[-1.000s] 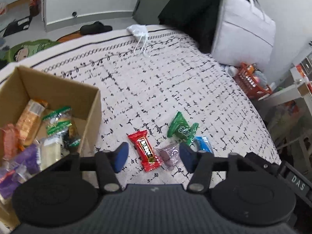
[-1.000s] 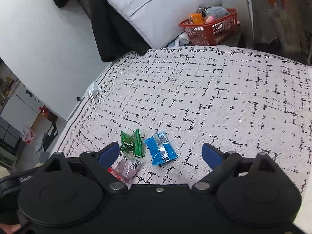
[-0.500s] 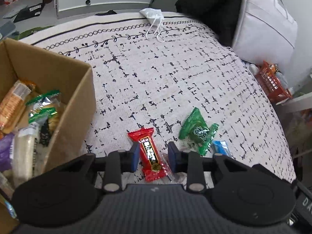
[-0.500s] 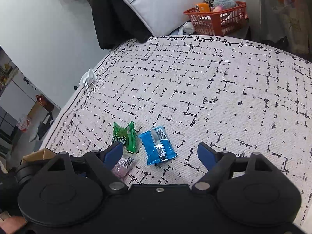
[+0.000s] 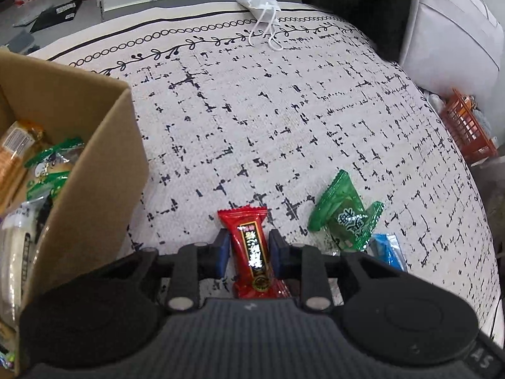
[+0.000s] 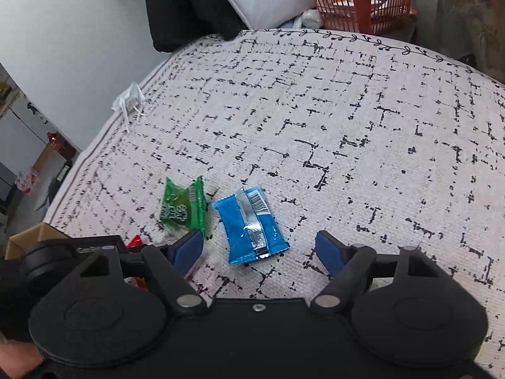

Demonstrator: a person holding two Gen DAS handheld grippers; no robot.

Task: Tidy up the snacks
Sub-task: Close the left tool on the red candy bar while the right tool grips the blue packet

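Note:
A red snack packet (image 5: pixel 249 237) lies on the black-and-white patterned cloth (image 5: pixel 284 110). My left gripper (image 5: pixel 248 249) is closing on it, blue pads against both its long sides. To its right lie a green packet (image 5: pixel 344 218) and a blue packet (image 5: pixel 386 249). On the left stands the cardboard box (image 5: pixel 104 164), holding several wrapped snacks. In the right wrist view the blue packet (image 6: pixel 251 224) lies between the wide fingers of my right gripper (image 6: pixel 258 249), whose jaws are closing without touching it. The green packet (image 6: pixel 183 205) lies just beyond its left finger.
A white face mask (image 5: pixel 258 3) lies at the cloth's far edge. A grey cushion (image 5: pixel 451 22) and dark clothing stand beyond the far right corner. An orange basket (image 6: pixel 363 3) sits off the surface. The cloth drops away at its right edge.
Both grippers have come down toward the cloth. The left jaws have narrowed from wide apart to pinching the red packet. The right jaws have narrowed a little around the blue packet.

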